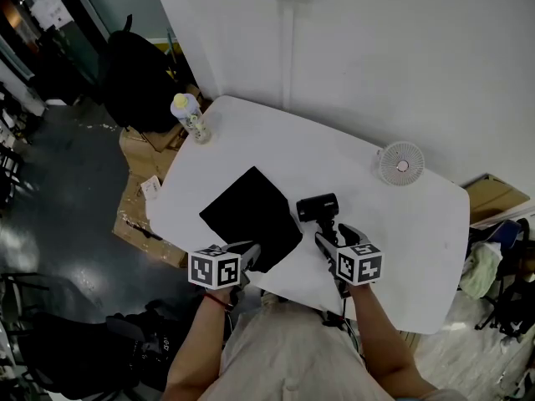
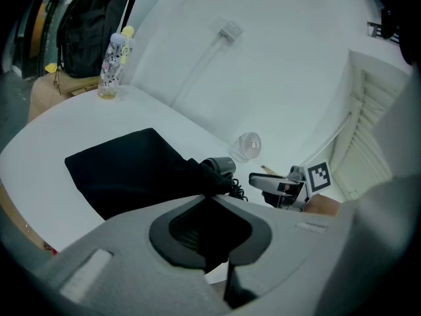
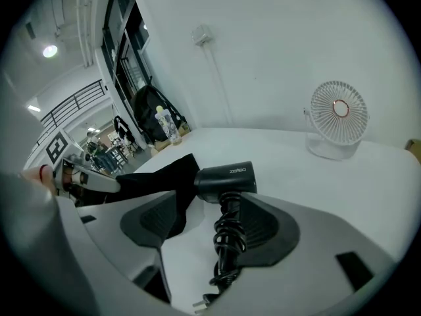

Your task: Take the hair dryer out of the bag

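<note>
Two grippers hung over the near side of the table [image 1: 276,140]. The left gripper [image 1: 249,251] had its jaws together, clamped on the near edge of the bag [image 1: 251,211], which lay flat. The right gripper [image 1: 334,234] had its jaws wide apart, pressing on nothing, and hovered just short of the dryer [image 1: 318,208]. The dryer lay on the table, outside the bag and just beside its right corner, with the cord [image 3: 227,242] coiled round its handle. A fan [image 1: 402,163] and a bottle [image 1: 191,117] stood at the far side, well apart.
</note>
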